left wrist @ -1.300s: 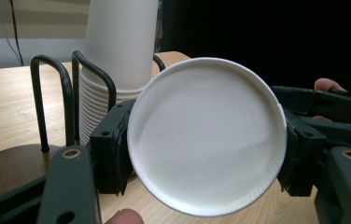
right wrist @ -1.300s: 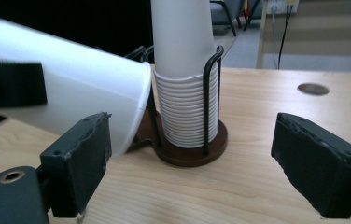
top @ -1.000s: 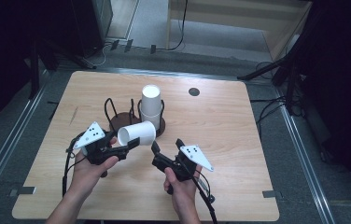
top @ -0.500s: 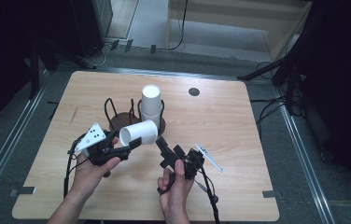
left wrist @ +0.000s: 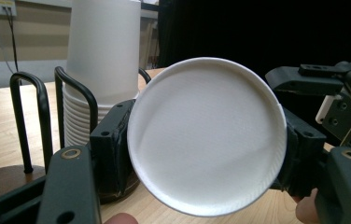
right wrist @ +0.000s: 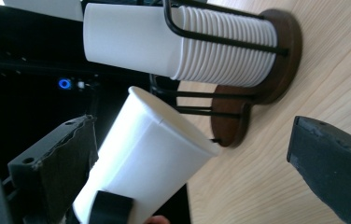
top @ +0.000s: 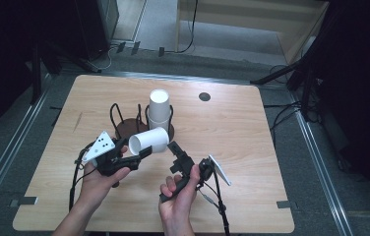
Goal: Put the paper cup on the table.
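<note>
While the left tool (top: 141,152) clamps a cup (top: 148,141) on its side above the surface (top: 252,147), the right tool (top: 175,150) has just been opening beside it. In the left gripper view, the cup's base (left wrist: 206,135) sits between the jaws, before the stack (left wrist: 101,60). In the right gripper view, the jaws stand wide, touching nothing.

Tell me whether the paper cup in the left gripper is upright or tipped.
Tipped. The paper cup lies sideways between the left gripper's jaws, its round base facing that gripper's camera.
</note>
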`<state>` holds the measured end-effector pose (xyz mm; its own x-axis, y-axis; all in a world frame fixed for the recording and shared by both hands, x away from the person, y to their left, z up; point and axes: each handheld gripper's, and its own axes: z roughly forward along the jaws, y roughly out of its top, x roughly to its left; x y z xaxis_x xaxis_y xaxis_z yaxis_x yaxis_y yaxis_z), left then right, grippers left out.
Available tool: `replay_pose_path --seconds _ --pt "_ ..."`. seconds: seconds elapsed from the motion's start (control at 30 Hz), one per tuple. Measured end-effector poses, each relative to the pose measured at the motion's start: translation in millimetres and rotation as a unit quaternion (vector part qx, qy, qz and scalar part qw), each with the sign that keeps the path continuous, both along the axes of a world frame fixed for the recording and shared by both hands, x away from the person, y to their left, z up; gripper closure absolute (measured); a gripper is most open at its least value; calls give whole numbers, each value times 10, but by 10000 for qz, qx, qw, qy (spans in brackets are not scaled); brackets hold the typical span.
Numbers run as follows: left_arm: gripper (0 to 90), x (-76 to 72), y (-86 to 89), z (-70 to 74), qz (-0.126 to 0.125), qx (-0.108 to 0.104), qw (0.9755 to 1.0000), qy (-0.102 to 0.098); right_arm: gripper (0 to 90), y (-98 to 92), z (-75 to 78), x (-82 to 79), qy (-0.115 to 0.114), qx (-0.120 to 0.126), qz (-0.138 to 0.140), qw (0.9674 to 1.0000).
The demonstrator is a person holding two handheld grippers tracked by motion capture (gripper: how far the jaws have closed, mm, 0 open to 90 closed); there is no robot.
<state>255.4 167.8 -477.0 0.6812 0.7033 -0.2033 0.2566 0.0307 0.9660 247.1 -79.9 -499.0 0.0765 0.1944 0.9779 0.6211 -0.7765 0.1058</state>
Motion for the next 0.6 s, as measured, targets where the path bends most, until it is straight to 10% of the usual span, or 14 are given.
replay_pose_path --seconds 0.6 --pt "331 -28 -100 -30 -86 15 9999 -67 16 177 -63 11 478 1286 149 9904"
